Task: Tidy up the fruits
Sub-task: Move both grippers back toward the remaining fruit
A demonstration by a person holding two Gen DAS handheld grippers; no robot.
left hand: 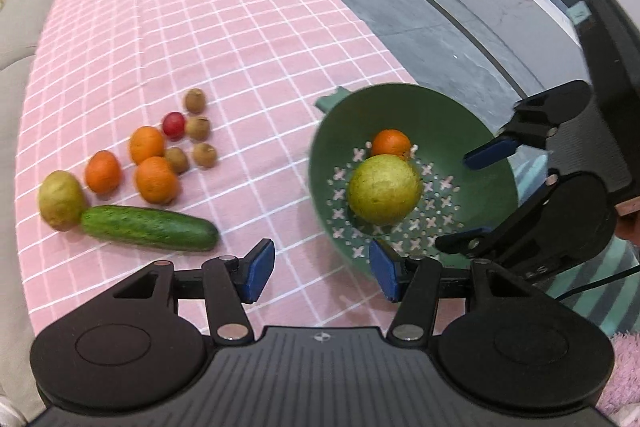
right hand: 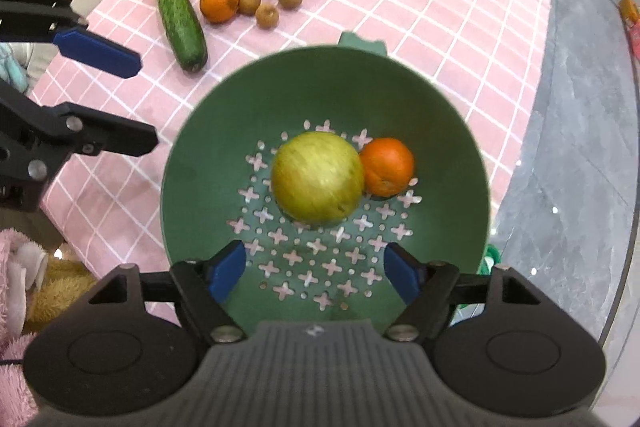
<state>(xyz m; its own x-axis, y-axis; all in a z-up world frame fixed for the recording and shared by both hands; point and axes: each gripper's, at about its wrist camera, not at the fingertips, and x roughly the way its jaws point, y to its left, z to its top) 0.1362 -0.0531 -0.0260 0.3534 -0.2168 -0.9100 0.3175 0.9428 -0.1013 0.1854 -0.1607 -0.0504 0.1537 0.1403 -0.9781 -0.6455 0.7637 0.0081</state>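
Since pear [right hand: 317, 183] and orange [right hand: 386, 167] already lie in green colander [right hand: 192, 155], right hand-held gripper [right hand: 316, 273] hangs above, spread, empty. Left hand-held gripper [left hand: 322, 269] beside colander, spread, empty, probably bound for fruit pile [left hand: 156, 163] left of colander.

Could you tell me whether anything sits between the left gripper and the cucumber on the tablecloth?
Nothing visible does. The left gripper is open and empty, and only bare pink tablecloth lies between its fingers and the cucumber. The green colander is off to the other side.

Left gripper [left hand: 322, 273] and right gripper [right hand: 315, 273] point steeply down (jaws apart, empty).
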